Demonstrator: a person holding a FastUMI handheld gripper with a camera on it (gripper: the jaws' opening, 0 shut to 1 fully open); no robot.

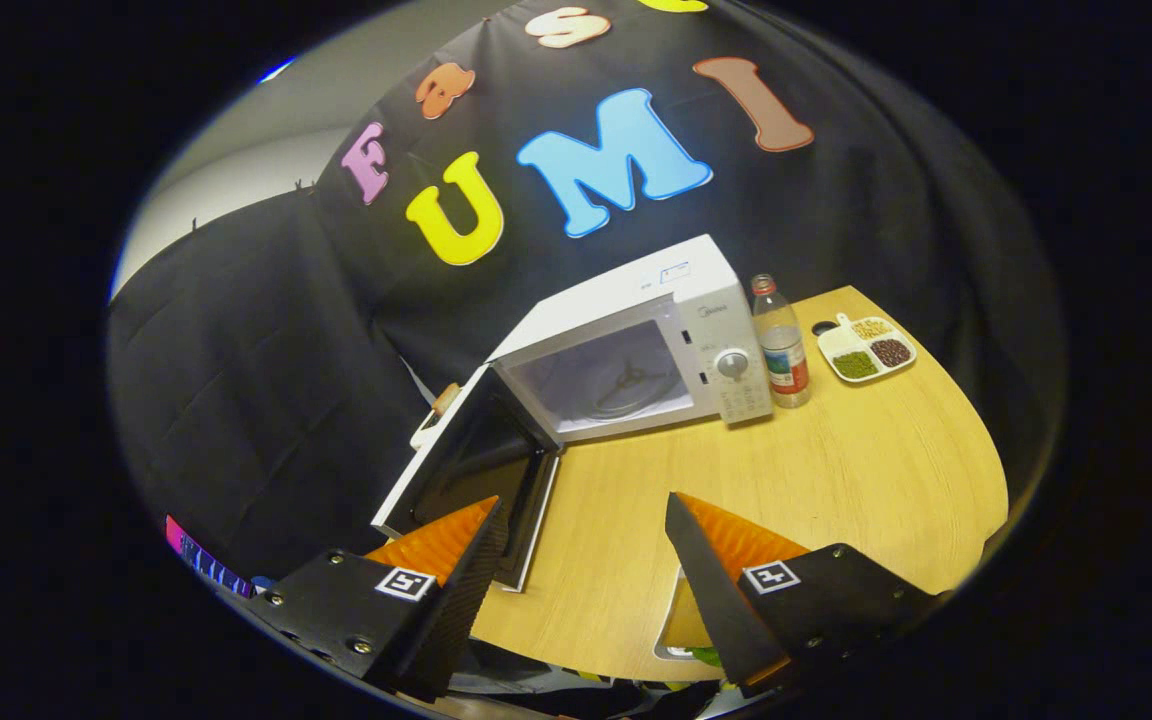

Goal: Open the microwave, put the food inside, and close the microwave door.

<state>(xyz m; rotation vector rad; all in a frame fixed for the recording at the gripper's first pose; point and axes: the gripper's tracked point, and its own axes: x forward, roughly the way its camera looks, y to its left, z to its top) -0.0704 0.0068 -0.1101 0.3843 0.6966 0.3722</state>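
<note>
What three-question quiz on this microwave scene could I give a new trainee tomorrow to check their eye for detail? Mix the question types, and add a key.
1. True or false: the microwave door is swung open.
2. What stands right beside the microwave's control panel? A) a bottle B) a kettle C) a pan
3. Fill in: the gripper fingers are spread apart with ____ between them.

Key
1. True; the cavity shows, with the door hanging out over the table edge.
2. A, the bottle; a divided tray with food lies beyond it.
3. Nothing; the gripper is open, above bare tabletop.
</note>
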